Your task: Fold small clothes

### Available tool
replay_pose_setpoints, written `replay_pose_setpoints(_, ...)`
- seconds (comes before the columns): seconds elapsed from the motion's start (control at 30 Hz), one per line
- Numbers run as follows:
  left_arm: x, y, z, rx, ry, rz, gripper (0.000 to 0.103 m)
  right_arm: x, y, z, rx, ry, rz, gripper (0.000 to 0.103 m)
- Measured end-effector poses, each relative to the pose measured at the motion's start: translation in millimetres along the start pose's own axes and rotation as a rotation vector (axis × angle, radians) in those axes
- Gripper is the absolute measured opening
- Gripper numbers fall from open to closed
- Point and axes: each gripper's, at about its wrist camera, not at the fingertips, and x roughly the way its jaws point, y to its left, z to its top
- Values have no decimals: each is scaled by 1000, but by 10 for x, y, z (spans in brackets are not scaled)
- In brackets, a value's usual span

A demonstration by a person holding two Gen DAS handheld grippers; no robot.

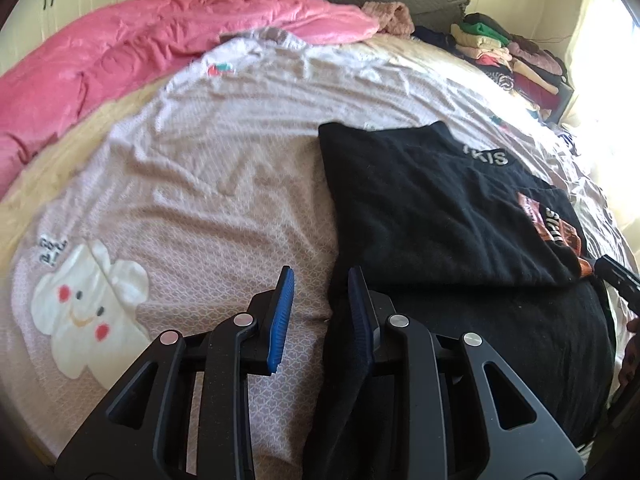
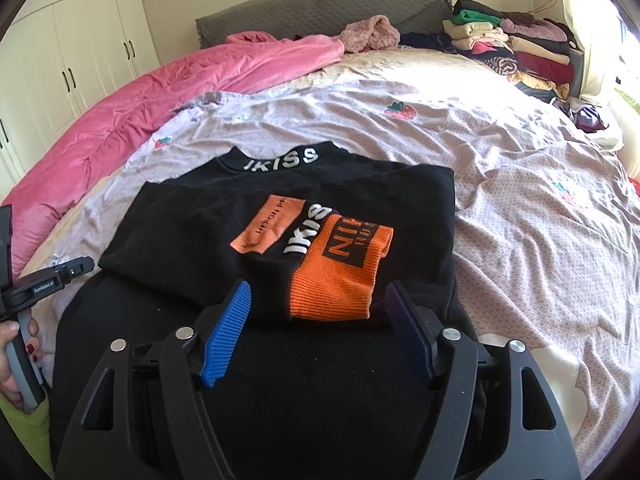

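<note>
Black sweater lies half folded on the bed, just ahead of the right gripper, whose fingers stand wide and empty. Left gripper, fingers narrow and empty, hovers at its left edge.

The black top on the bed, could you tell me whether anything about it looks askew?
The black top is partly folded, and an orange cuff lies across its upper layer at a slant. Otherwise nothing stands out.
</note>
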Motion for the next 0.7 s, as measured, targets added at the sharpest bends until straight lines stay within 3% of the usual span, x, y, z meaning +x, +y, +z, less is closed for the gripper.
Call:
replay_pose_setpoints(0.2, -170, -63, 17, 17, -39, -17, 43, -146, 28, 33, -5, -37, -1, 76)
replay_pose_setpoints(0.27, -212, -62, 27, 11, -50, -18, 58, -180, 33, 38, -7, -44, -4, 76)
replay_pose_setpoints(0.33, -253, -42, 41, -1, -60, -19, 67, -217, 35, 42, -7, -51, -8, 78)
replay_pose_setpoints(0.53, -355, 11, 43, -19, -80, -13, 82, -314, 19, 31, 1, -68, -19, 82)
replay_pose_setpoints(0.7, -444, 56, 40, -34, -89, -16, 86, -402, -10, 18, 8, -81, -29, 83)
